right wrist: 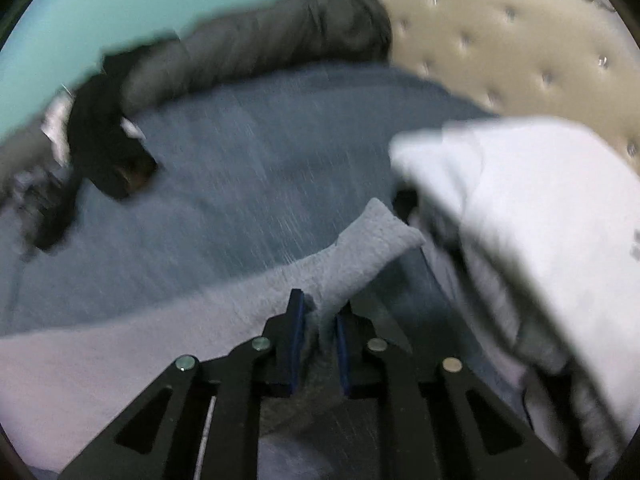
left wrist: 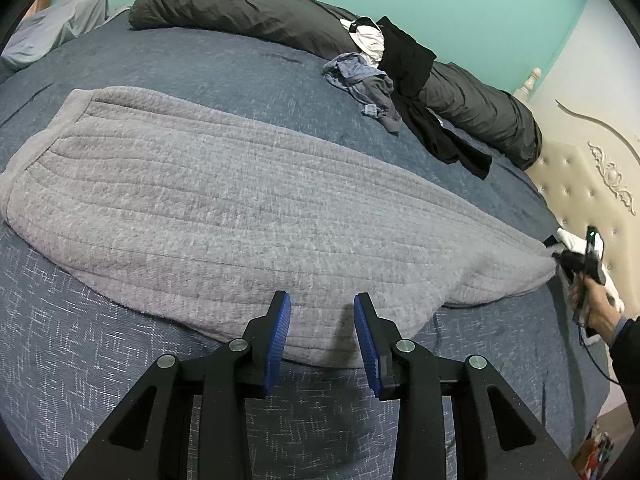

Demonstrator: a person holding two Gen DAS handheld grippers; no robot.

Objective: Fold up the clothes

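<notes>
We find the grey quilted garment spread across the frame's centre on the blue bedspread. Left gripper hovers part-open above its near hem (nothing held); right gripper pinches its corner.

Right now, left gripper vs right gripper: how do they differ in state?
Left gripper: jaws apart, empty, hovering at the near edge of the grey garment. Right gripper: jaws nearly closed, pinching a fold of that garment at its far corner. The left view is sharp; the right view is motion-blurred. Both have blue pads and point down at the bed.
</notes>
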